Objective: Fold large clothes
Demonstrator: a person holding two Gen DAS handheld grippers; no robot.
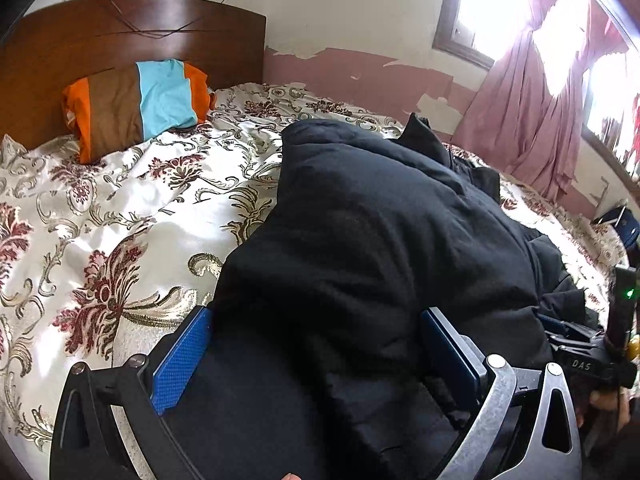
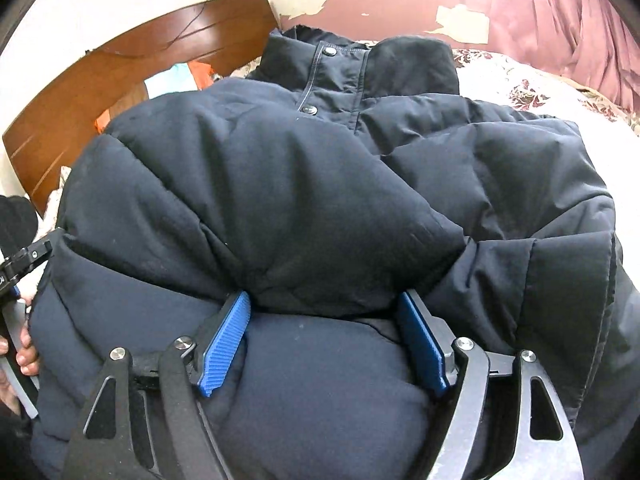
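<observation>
jacket [image 2: 304, 184] seen mid-fold on the bed [image 1: 120, 208]: bulk doubled over into a thick mound, collar [image 2: 360, 68] and snaps lying at the far end toward the headboard [image 1: 120, 32]. final flattening judged still to be done. dark, puffy, quilted, creased fabric. left gripper [image 1: 316, 344] jaws held wide with padding bulging between them; right gripper [image 2: 324, 332] likewise; a firm clamp cannot be told

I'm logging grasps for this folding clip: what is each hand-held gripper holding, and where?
Both have the black puffer jacket bulging between wide jaws at its near folded edge: left hand-held gripper, right hand-held gripper. Whether the pads press cannot be told.
</observation>
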